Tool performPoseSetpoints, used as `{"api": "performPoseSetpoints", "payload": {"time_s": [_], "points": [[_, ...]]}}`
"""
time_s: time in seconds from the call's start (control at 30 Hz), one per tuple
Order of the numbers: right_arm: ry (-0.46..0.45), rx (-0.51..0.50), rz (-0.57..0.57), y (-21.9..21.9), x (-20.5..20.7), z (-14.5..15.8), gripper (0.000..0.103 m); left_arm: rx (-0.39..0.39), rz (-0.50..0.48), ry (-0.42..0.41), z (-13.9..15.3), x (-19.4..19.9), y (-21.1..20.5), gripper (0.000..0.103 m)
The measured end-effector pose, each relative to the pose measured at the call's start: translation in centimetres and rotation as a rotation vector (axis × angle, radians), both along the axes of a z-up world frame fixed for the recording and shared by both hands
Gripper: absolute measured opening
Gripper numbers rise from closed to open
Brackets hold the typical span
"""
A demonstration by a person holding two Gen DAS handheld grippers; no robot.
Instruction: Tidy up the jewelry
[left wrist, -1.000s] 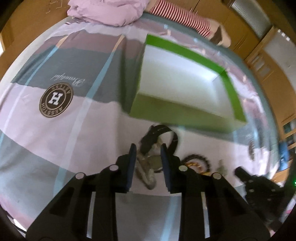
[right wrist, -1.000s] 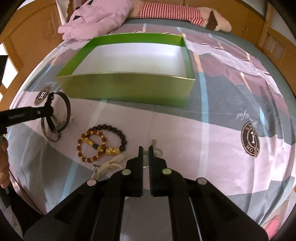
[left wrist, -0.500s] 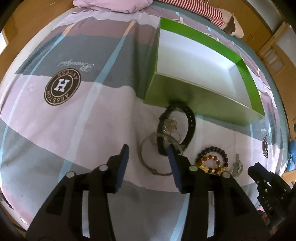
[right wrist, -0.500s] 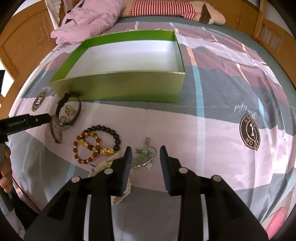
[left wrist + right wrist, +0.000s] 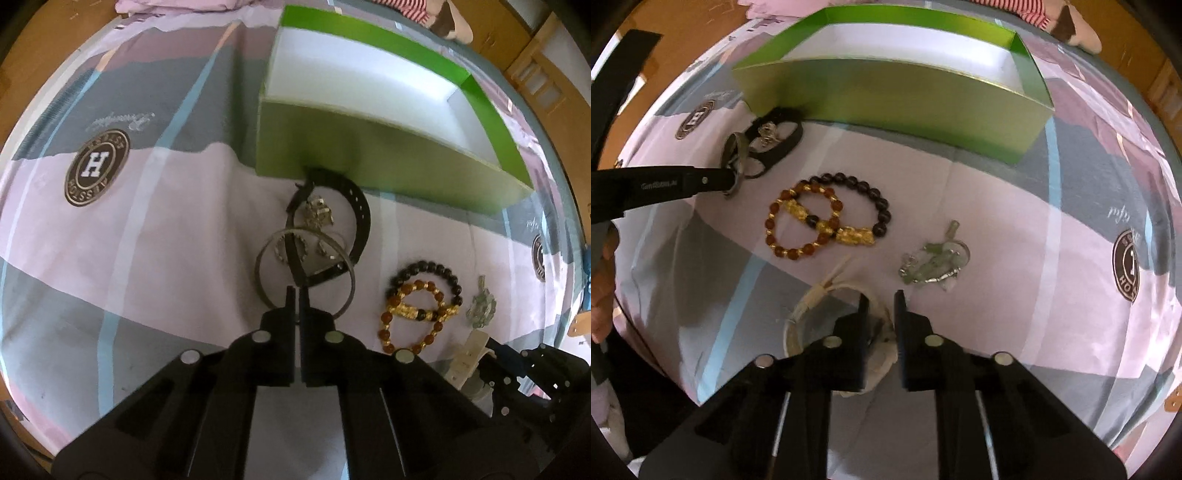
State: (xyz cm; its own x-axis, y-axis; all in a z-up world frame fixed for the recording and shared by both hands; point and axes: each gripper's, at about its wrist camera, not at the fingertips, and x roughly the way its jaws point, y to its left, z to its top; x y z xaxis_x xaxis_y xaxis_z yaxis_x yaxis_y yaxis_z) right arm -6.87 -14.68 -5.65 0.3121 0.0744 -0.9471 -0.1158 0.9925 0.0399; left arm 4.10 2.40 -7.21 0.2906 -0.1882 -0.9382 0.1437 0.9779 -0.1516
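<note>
My left gripper (image 5: 297,295) is shut on the near rim of a thin metal bangle (image 5: 263,258); the bangle also shows in the right wrist view (image 5: 735,162). A black strap bracelet (image 5: 360,214) with small silver earrings (image 5: 317,214) lies just beyond it, against the green box (image 5: 369,158). An amber bead bracelet (image 5: 803,221) and a dark bead bracelet (image 5: 864,192) lie overlapping mid-bed. A green-and-silver pendant (image 5: 934,264) lies to their right. My right gripper (image 5: 881,302) is open, its fingers either side of a cream cord bangle (image 5: 820,291).
The green box (image 5: 894,92) has a white inside and stands on the pink and grey bedsheet (image 5: 166,229). A pink pillow and a striped cushion lie at the bed's far end. Wooden furniture surrounds the bed.
My left gripper has closed on the metal bangle after being open half a second ago. My right gripper opened, then dropped lower and forward over the cream cord bangle.
</note>
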Motion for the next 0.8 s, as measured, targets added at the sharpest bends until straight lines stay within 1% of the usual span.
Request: {"api": "performPoseSetpoints", "payload": {"time_s": [0.1, 0.17, 0.3, 0.33, 0.4, 0.43, 0.47, 0.5, 0.53, 0.57, 0.63, 0.73, 0.8], "points": [[-0.038, 0.007, -0.003, -0.1, -0.1, 0.6, 0.011, -0.001, 0.013, -0.035, 0.9, 0.0, 0.4, 0.0], [-0.057, 0.005, -0.017, -0.5, 0.1, 0.9, 0.011, 0.012, 0.037, -0.052, 1.5, 0.2, 1.4, 0.0], [-0.058, -0.003, -0.049, -1.2, 0.4, 0.8, 0.011, 0.023, 0.065, -0.034, 1.1, 0.9, 1.8, 0.001], [-0.055, -0.007, -0.053, -1.3, 0.5, 0.8, 0.011, 0.038, 0.067, -0.031, 0.8, 1.1, 1.7, 0.004], [-0.047, -0.008, -0.061, -1.3, 0.7, 0.5, 0.011, 0.058, 0.065, -0.022, 0.4, 1.3, 1.5, 0.022], [-0.046, -0.007, -0.063, -1.4, 0.6, 0.5, 0.011, 0.063, 0.059, -0.021, 0.2, 1.3, 1.4, 0.023], [-0.046, -0.005, -0.066, -1.2, 0.7, 0.4, 0.011, 0.072, 0.055, -0.02, 0.1, 1.4, 1.2, 0.023], [-0.046, -0.005, -0.067, -1.3, 0.7, 0.3, 0.011, 0.076, 0.05, -0.016, -0.1, 1.4, 1.0, 0.018], [-0.045, -0.004, -0.067, -1.4, 0.6, 0.4, 0.011, 0.066, 0.046, -0.007, -0.3, 1.5, 0.9, 0.011], [-0.045, -0.004, -0.067, -1.4, 0.6, 0.4, 0.011, 0.062, 0.047, -0.002, -0.5, 1.6, 0.8, 0.001], [-0.046, -0.003, -0.067, -1.4, 0.6, 0.4, 0.011, 0.033, 0.057, -0.01, -0.4, 1.6, 0.9, 0.001], [-0.045, 0.011, -0.072, -1.6, 0.7, 0.4, 0.011, 0.008, 0.066, -0.059, 1.1, 1.2, 1.1, 0.001], [-0.048, 0.017, -0.078, -1.9, 0.7, 0.5, 0.011, 0.003, 0.065, -0.108, 2.3, 0.9, 1.1, 0.001]]}}
